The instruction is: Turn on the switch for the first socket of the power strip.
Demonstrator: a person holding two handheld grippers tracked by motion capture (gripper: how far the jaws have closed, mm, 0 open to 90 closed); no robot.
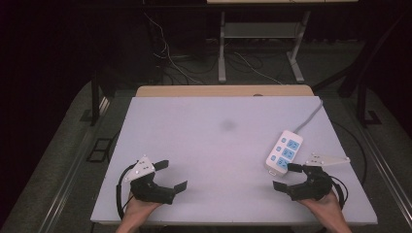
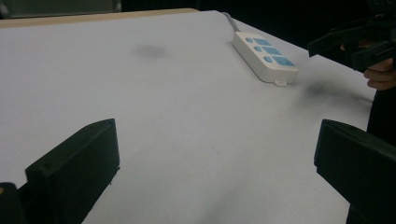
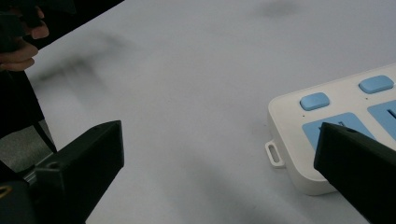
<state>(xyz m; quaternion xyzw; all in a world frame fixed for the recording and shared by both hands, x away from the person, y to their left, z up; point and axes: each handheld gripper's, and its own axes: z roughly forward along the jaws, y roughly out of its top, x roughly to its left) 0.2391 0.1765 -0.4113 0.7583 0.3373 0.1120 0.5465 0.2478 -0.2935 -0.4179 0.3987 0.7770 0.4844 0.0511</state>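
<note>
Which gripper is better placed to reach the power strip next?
Right. The right gripper is open right beside the near end of the white power strip, one jaw over its edge. The left gripper, also open, sits across the table.

A white power strip with sky-blue socket faces and small blue buttons lies on a pale lavender-white tabletop, trailing a light grey cord, and there's a faint dark grey smudge on that otherwise plain board. Both tools are matt black: the left gripper carries a light grey three-cornered plate, the right gripper the same pale grey plate, while a strip of light tan wood edges the far side
</note>
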